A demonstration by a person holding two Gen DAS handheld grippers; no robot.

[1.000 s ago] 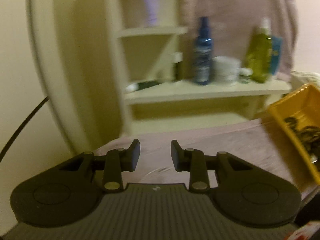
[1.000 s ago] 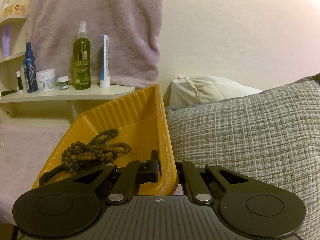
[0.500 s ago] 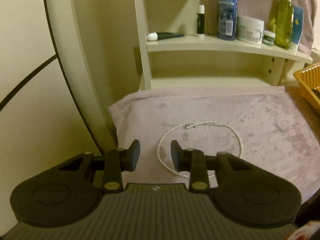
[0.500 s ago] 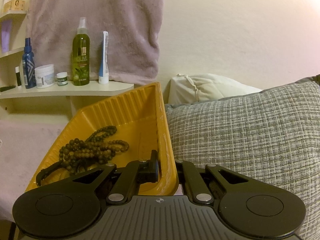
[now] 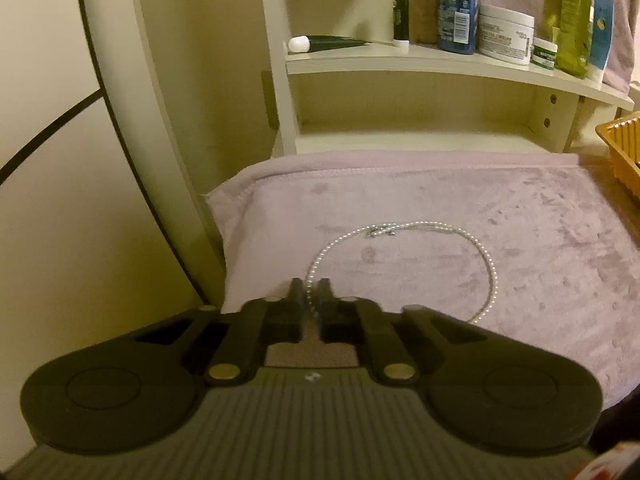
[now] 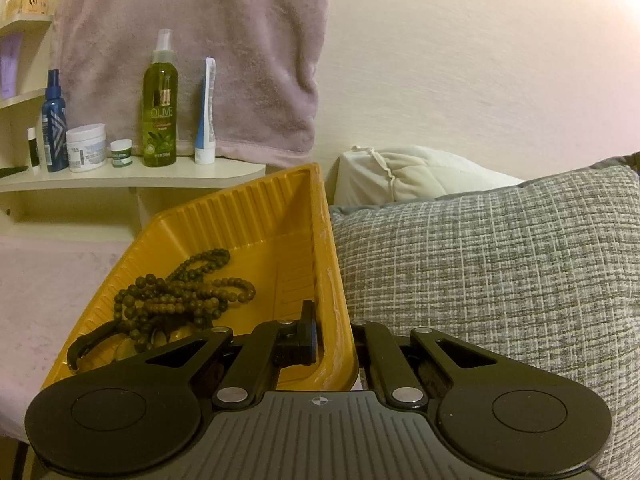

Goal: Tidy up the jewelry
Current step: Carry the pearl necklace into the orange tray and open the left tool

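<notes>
L gripper (image 5: 311, 295): jaws just closed, pinched on pearl necklace (image 5: 490, 270), which is laid in a loop on mauve towel (image 5: 540, 216). R gripper (image 6: 334, 334): clamped on rim of yellow tray (image 6: 256, 216), w/ brown bead strand (image 6: 180, 292) inside, beside grey cushion (image 6: 500, 268).

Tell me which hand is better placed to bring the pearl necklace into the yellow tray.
Left. The left gripper has just closed on the pearl necklace lying on the towel. The right gripper is clamped on the yellow tray wall.
</notes>
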